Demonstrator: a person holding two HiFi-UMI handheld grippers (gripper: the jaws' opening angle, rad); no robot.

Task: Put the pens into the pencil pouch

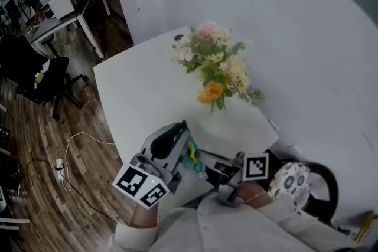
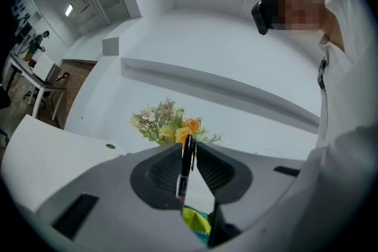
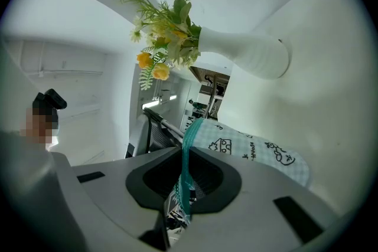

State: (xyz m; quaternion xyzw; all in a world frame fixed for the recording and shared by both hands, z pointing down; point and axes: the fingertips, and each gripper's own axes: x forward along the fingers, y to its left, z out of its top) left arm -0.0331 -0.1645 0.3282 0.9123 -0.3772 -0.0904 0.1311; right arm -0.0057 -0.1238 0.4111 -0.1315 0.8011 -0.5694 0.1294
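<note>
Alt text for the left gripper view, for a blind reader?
The left gripper pinches a black pen upright between its jaws. Behind it stands a bouquet on a white table; the person's white sleeve fills the right edge.

The left gripper [image 2: 188,156] and right gripper [image 3: 184,171] are grey with black ribbed pads [image 2: 162,171] and black-and-white marker cubes [image 1: 142,185]; the sleeves [image 1: 236,224] are white.

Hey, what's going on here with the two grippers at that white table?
A person stands at a white table with a gripper in each hand. The left gripper is clamped on a black pen. The right gripper pinches the teal edge of a checked pencil pouch, holding it up. The pen has not been let go into the pouch yet. A vase of flowers stands further back on the table.
</note>
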